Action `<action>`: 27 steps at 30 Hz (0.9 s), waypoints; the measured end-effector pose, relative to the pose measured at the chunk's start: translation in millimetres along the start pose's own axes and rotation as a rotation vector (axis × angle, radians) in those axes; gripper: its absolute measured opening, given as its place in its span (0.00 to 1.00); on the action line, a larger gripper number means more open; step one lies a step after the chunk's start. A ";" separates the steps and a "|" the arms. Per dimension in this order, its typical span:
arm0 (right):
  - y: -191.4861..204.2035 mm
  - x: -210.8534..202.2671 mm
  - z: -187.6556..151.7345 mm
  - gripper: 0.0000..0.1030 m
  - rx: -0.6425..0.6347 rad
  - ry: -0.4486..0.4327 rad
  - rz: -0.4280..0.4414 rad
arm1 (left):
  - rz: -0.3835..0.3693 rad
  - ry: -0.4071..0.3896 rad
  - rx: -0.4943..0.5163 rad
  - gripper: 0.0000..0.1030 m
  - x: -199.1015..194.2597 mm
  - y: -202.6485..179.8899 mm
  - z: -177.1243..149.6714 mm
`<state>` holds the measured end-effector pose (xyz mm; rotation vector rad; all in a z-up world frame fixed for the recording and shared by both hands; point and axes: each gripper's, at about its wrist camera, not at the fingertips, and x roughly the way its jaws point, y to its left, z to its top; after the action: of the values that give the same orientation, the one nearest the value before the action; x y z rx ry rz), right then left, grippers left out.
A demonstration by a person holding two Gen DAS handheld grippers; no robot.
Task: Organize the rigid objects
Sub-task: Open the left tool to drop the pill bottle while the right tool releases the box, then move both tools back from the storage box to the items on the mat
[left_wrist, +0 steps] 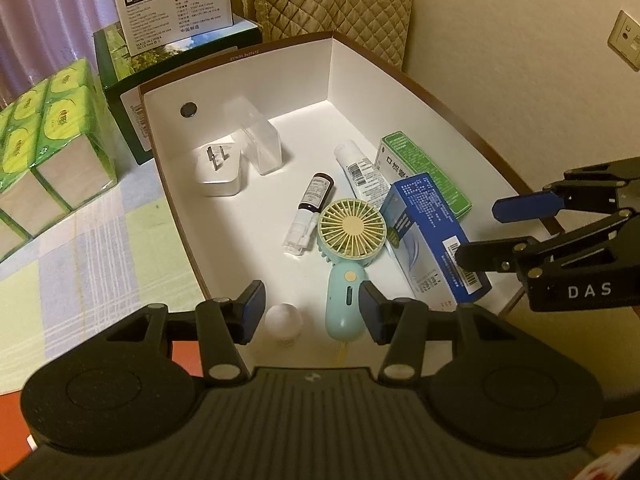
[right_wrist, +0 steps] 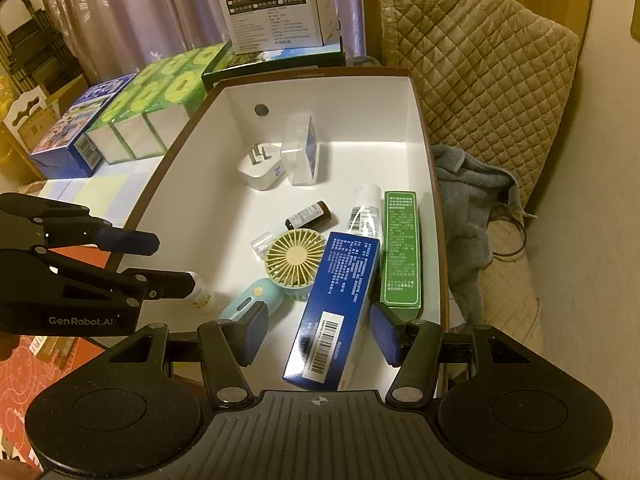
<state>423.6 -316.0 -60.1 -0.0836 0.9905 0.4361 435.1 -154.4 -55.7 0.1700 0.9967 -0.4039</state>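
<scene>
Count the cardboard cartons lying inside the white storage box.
2. The blue carton lies near the front, leaning partly on the fan. The green carton lies flat along the right wall of the storage box. Nothing suggests another is hidden.

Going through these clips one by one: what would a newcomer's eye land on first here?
The big white-lined cardboard box with a brown rim fills both views. Near its front lies a mint-green handheld fan with a cream grille, beside a blue carton with a barcode leaning on a green carton. Both the left gripper and the right gripper hang open over the box's near end, nothing held.
</scene>
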 end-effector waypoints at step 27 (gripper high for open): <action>21.8 -41.0 -26.8 0.53 0.085 -0.115 0.015 | 0.030 -0.141 -0.111 0.46 -86.1 25.6 -42.3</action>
<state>374.5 -316.2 -38.3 0.0252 0.8956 0.4074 371.4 -95.8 -7.1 0.0554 0.8743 -0.3278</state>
